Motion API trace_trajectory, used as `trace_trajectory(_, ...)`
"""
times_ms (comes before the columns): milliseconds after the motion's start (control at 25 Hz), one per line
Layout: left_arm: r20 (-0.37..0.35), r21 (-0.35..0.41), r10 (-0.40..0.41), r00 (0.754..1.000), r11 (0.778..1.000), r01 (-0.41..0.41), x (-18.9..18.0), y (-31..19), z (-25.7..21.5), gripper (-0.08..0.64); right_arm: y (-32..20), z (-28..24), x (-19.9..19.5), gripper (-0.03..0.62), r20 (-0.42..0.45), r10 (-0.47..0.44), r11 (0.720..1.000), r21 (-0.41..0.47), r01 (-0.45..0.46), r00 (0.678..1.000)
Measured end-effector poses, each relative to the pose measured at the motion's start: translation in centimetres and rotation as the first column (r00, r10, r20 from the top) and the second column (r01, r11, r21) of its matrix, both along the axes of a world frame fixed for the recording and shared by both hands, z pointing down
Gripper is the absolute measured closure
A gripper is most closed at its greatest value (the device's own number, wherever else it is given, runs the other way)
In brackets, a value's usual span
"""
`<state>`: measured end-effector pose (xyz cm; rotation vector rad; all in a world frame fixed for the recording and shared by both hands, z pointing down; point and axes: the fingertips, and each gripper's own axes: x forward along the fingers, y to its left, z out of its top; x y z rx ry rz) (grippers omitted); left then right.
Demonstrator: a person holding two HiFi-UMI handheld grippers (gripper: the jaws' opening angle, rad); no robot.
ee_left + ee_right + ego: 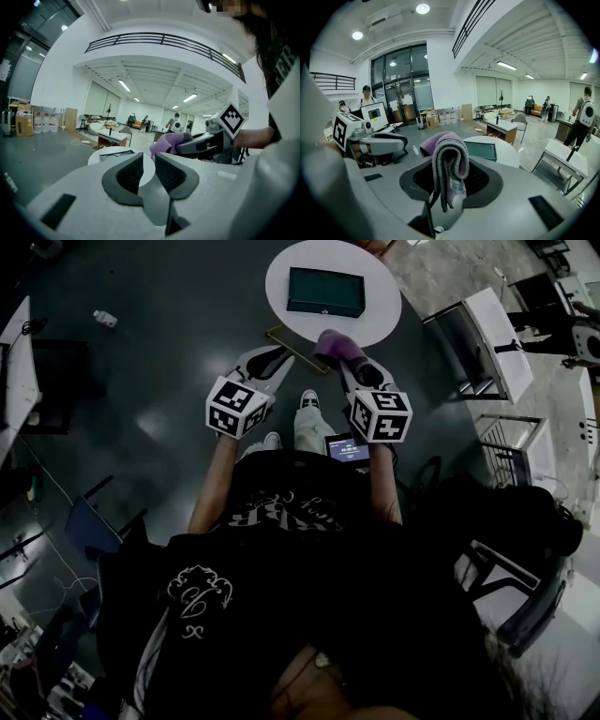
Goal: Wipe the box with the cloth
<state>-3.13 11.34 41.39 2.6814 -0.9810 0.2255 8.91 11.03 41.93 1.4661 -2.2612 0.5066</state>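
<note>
The dark green box (324, 292) lies flat on a small round white table (377, 277) ahead of me. My right gripper (349, 360) is shut on a folded purple cloth (330, 343), held in the air just short of the table's near edge. In the right gripper view the cloth (449, 152) hangs over the jaws, with the box (481, 150) beyond. My left gripper (274, 357) hovers beside it to the left, shut and holding nothing. In the left gripper view the left gripper (149, 158) points at the box (115, 153), with the cloth (166, 143) at the right.
A white desk with a metal frame (487, 334) stands right of the table. A small bottle (105, 319) lies on the dark floor at the left. A lit screen (347, 448) sits at my waist. A blue chair (89, 521) is behind left. People (583, 119) stand far off.
</note>
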Motion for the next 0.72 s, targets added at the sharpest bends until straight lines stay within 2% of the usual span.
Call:
trace_trajectory(200,0.007,-0.028,-0.019,1.000,0.999,0.019,0.9,-3.3,1.2,0.486,-3.5,1.3,1.3,0.469,-0.004,-0.019,1.000,-0.024,0.019,1.000)
trace_trajectory(400,0.031,-0.045,-0.049,0.998,0.998,0.051,2.1,-8.6,2.3,0.486,-9.6,2.1,3.4,0.469,0.005,-0.040,0.999,-0.027,0.040,0.999)
trace_trajectory(720,0.070,-0.070,-0.097,0.993,0.992,0.102,6.2,-17.4,2.9,0.486,-19.6,3.6,7.2,0.469,-0.038,-0.142,0.989,-0.054,0.140,0.989)
